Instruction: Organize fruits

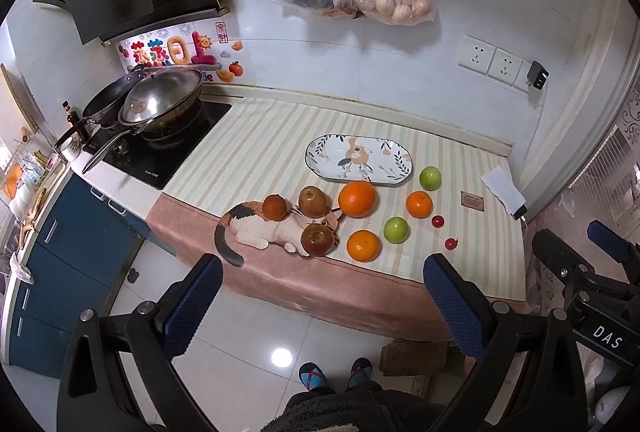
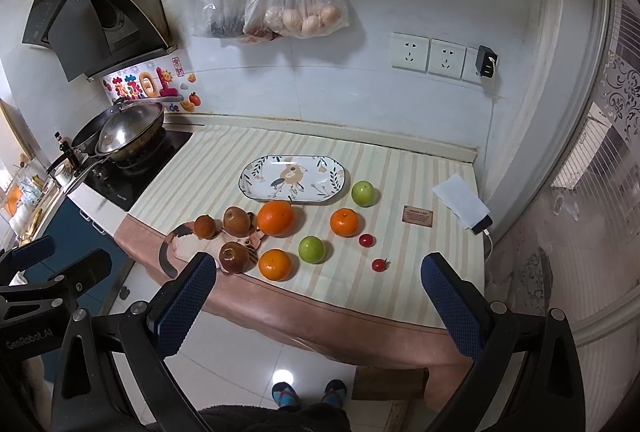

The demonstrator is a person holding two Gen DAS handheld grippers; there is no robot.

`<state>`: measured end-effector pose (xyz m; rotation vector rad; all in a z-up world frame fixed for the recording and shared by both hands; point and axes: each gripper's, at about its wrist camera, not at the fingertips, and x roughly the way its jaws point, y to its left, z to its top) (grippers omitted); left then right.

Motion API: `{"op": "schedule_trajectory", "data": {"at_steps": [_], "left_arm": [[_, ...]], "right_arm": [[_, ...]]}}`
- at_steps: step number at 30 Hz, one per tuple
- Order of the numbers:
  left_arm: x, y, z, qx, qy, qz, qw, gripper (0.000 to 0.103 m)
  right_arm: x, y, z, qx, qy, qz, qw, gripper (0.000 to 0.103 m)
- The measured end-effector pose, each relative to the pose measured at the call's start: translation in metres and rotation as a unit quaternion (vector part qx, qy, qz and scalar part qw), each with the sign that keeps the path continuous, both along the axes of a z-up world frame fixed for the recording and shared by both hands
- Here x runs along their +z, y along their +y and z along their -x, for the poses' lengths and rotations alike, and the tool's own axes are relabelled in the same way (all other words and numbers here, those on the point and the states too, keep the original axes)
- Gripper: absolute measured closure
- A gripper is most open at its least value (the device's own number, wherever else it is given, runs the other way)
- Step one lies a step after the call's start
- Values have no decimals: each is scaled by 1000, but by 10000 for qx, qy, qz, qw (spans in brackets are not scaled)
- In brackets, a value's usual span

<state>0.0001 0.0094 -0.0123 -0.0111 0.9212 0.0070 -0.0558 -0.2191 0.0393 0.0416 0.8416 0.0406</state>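
Left gripper [image 1: 322, 298]: we hold it back from the counter's front edge, above the floor, fingers spread wide with nothing between them. From here we see the whole spread before picking.

Right gripper [image 2: 314, 296]: also drawn back off the front edge, fingers wide apart and empty, level with the left one.

Plate [image 1: 404, 155]: the oval patterned dish sits bare near the middle of the striped cloth [image 1: 256, 143], behind the fruit. We judge it the likely place to gather them.

Oranges: the large orange [image 1: 357, 198] lies just in front of the plate; a smaller orange [image 1: 419, 204] sits to its right, and another orange [image 1: 363, 245] lies near the front edge.

Green apples: one green apple [image 1: 430, 178] is by the plate's right end, a second green apple [image 1: 396, 230] nearer the front.

Brown fruits [image 1: 315, 201]: three rest on or against the cat-shaped mat [image 1: 260, 230] towards the front left.

Cherry tomatoes [image 1: 437, 220]: two small red ones towards the front right, well apart from the rest.

Progress: we judge nothing sorted yet.

Risk: round fruit near the front edge could roll off.
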Motion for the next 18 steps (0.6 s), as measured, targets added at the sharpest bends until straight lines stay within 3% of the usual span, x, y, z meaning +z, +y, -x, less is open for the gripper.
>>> {"op": "schedule_trajectory", "data": {"at_steps": [18], "left_arm": [[4, 3, -2, 3, 19, 8, 10000, 0]], "right_arm": [[0, 1, -1, 25, -43, -4, 10000, 0]]}}
